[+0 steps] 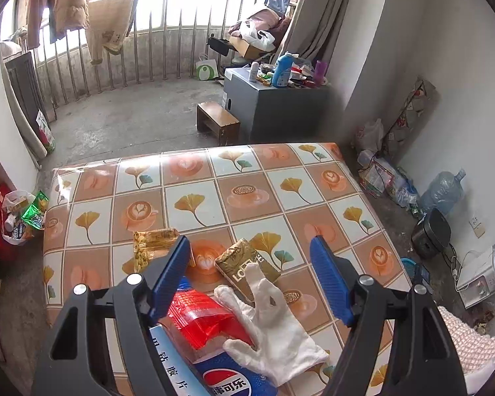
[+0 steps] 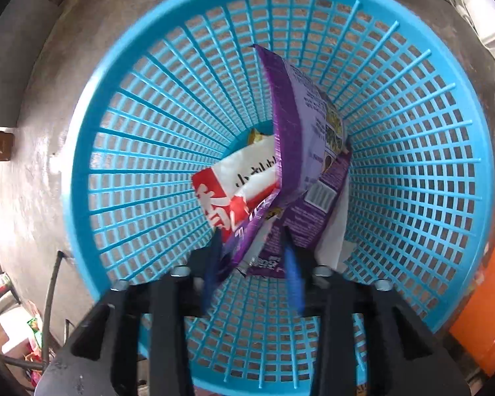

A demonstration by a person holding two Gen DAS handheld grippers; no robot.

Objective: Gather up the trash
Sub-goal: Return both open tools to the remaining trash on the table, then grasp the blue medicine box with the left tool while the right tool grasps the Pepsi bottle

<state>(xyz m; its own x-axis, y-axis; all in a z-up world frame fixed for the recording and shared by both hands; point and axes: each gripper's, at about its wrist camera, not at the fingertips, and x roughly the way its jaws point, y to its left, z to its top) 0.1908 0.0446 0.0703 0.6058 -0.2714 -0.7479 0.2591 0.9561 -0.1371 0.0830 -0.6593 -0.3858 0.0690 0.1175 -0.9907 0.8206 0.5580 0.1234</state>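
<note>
Bare concrete floor, a barred balcony window hung with laundry and a cluttered grey cabinet form the backdrop; nearer, a surface [image 1: 214, 181] covered in a tile-patterned oilcloth carries what remains to be cleared. Lying on it are a gold foil wrapper [image 1: 150, 242], a brown-gold packet [image 1: 247, 265], a white glove [image 1: 274, 326], a red plastic wrapper [image 1: 201, 316] and a Pepsi bottle [image 1: 229, 379] at the near edge; the left gripper [image 1: 250, 274] hangs over this cluster with its jaws spread wide and nothing pinched between them, the glove and red wrapper framed in the gap. Over on the floor, the right gripper [image 2: 252, 277] points straight down into a blue lattice basket [image 2: 148, 115]; its jaws stand apart, and a purple snack bag [image 2: 300, 165] sits between and beyond them, apparently released and no longer gripped, though blur makes contact hard to rule out; beneath it lie a red-and-white packet [image 2: 234, 188] and a sliver of something yellow. As a judgement, the task is partway through: a few pieces are already in the basket, one more is just going in, and at least five items on the surface are left, with the left hand placed to take the next.
</note>
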